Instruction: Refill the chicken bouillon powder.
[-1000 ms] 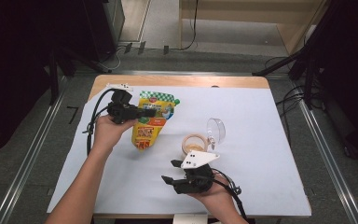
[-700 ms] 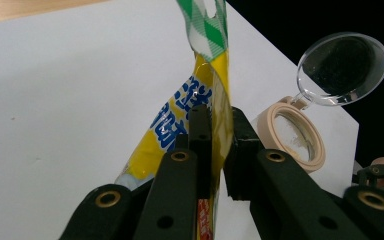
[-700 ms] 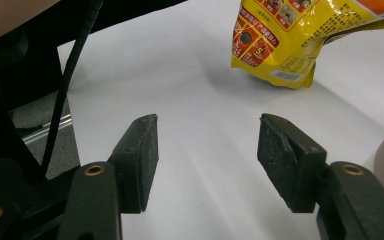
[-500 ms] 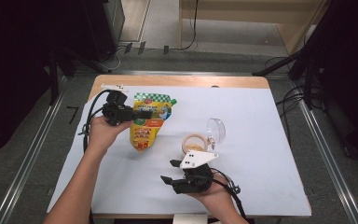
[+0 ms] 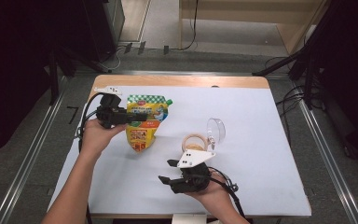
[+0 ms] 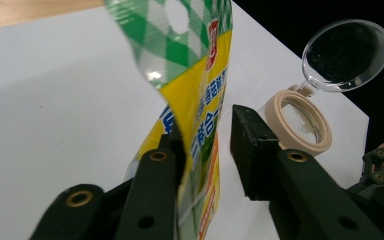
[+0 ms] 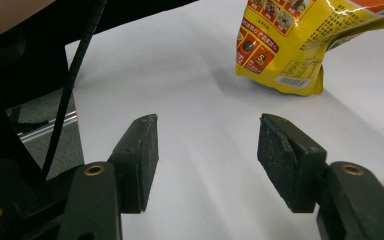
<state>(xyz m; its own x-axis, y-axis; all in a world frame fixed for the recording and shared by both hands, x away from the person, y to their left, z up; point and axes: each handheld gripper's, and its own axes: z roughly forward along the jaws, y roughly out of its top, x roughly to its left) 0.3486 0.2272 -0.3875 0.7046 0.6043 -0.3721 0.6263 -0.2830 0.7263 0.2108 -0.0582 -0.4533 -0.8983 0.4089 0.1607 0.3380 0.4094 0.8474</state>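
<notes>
Wooden table (image 5: pixel 177 80) under a white sheet (image 5: pixel 261 154), grey floor and black stands around. Yellow-green pouch (image 5: pixel 144 121) lying left of centre, between jaws of left tool (image 5: pixel 129 117), just opened, one pad clear. Right tool (image 5: pixel 170 171) apart, empty, near front edge. Left tool's view: beige open-lidded jar (image 6: pixel 300 120), clear lid (image 6: pixel 345 55) raised. Right tool's view: pouch barcode (image 7: pixel 292 80).

Your right claw (image 5: pixel 168 171) has bare white worktop (image 5: pixel 270 154) ahead of it, nothing between its jaws. The yellow pouch (image 5: pixel 142 126) blocks the far left, and the small jar (image 5: pixel 196 141) with its raised clear lid (image 5: pixel 216 129) stands just beyond your right hand
</notes>
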